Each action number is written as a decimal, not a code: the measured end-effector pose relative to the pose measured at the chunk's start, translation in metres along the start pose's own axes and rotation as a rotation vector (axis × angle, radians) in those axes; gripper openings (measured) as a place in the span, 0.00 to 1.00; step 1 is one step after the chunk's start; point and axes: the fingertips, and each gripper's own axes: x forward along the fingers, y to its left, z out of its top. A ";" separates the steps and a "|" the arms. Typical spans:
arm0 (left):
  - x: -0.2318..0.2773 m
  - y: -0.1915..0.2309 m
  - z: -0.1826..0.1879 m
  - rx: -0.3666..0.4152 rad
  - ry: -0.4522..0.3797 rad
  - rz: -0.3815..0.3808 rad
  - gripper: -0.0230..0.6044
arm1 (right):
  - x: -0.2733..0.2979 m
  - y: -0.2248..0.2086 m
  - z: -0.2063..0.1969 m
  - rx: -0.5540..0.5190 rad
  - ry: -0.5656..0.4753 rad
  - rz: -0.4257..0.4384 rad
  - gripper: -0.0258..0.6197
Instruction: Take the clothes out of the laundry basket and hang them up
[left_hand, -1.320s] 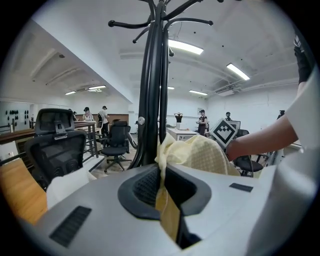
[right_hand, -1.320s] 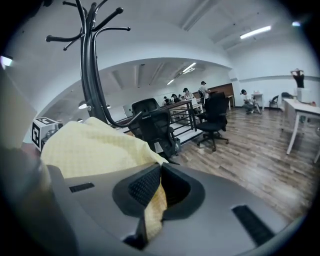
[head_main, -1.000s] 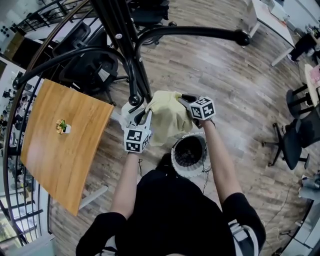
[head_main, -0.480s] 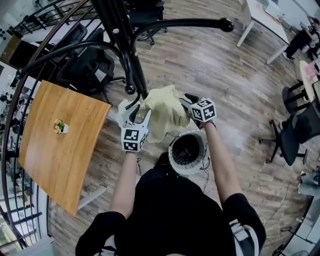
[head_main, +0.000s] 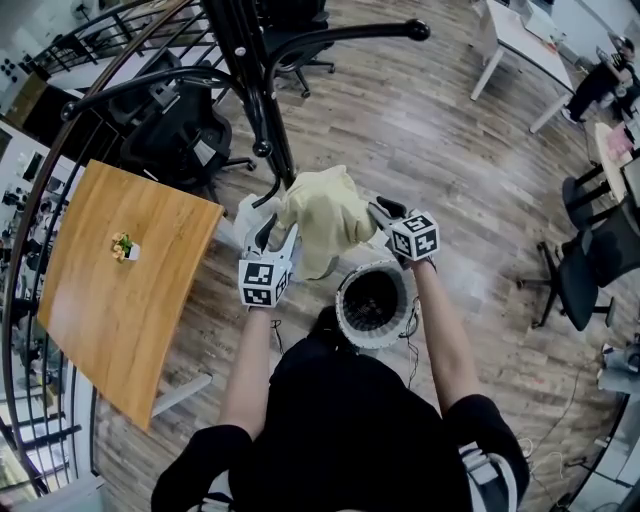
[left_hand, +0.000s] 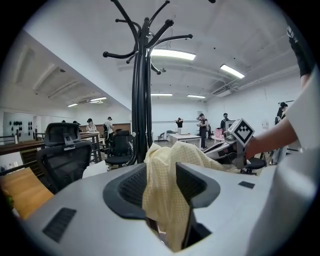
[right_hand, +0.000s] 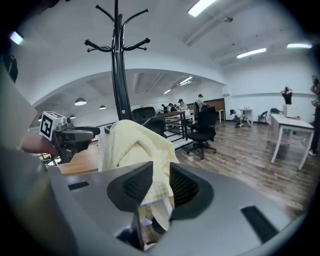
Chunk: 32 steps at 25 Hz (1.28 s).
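Note:
A pale yellow garment (head_main: 325, 210) hangs bunched in the air between my two grippers, just above the white laundry basket (head_main: 345, 310). My left gripper (head_main: 280, 228) is at its left edge. Its jaws have just been opening and stand wide, with the cloth (left_hand: 180, 152) draped loosely between them. My right gripper (head_main: 378, 212) holds the right edge. Its jaws have just been closing, and the pads pinch a fold of the fabric (right_hand: 135, 145). The black coat rack (head_main: 262, 120) rises right behind the garment, its hooks (left_hand: 170, 30) overhead.
A wooden table (head_main: 120, 290) with a small flower pot (head_main: 123, 248) stands to the left. Black office chairs (head_main: 190, 140) sit behind the rack, another chair (head_main: 590, 270) at the right. A curved black railing (head_main: 30, 180) runs along the left. Several people stand far off.
The left gripper's jaws have spread apart around the cloth. The right gripper has drawn back slightly toward the person with the garment. The rack's pole sits further up in the view.

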 end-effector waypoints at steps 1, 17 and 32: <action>-0.003 -0.001 -0.001 -0.002 0.000 -0.002 0.35 | -0.004 0.002 -0.002 0.004 -0.006 -0.002 0.20; -0.039 -0.038 -0.003 0.005 -0.014 -0.029 0.14 | -0.078 0.049 0.000 -0.109 -0.131 -0.068 0.05; -0.071 -0.050 -0.019 -0.033 0.004 0.002 0.09 | -0.112 0.082 -0.020 -0.111 -0.149 -0.046 0.05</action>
